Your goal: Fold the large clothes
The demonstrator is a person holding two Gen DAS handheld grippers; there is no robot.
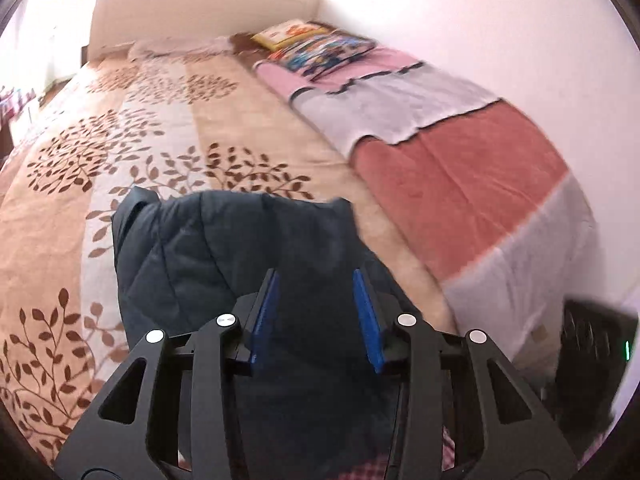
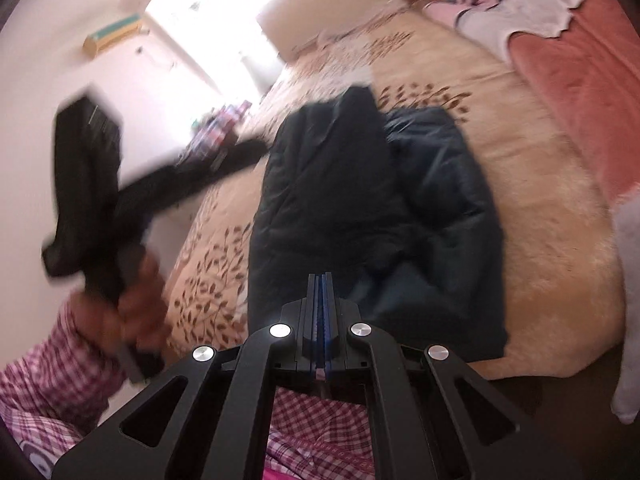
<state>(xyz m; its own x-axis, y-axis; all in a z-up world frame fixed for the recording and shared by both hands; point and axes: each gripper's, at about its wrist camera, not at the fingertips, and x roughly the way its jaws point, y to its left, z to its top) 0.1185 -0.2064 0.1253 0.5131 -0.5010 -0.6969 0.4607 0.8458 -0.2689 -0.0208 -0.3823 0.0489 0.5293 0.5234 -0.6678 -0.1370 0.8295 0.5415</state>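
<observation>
left tongs (image 1: 314,314): blue pads apart, nothing between them, pointing toward 12 o'clock and tilted down | right tongs (image 2: 320,304): pads pressed together, empty, tilted down | left hand (image 2: 132,300): at 8 o'clock in the right view, blurred, gripping its handle, checked sleeve (image 2: 52,364) behind

In the left wrist view, bare bedspread (image 1: 120,128) lies open across the left and centre of the frame. The dark jacket (image 1: 224,248) fills the lower middle; a folded blanket (image 1: 460,176) and books (image 1: 320,50) line the right, against the wall (image 1: 500,20).
</observation>
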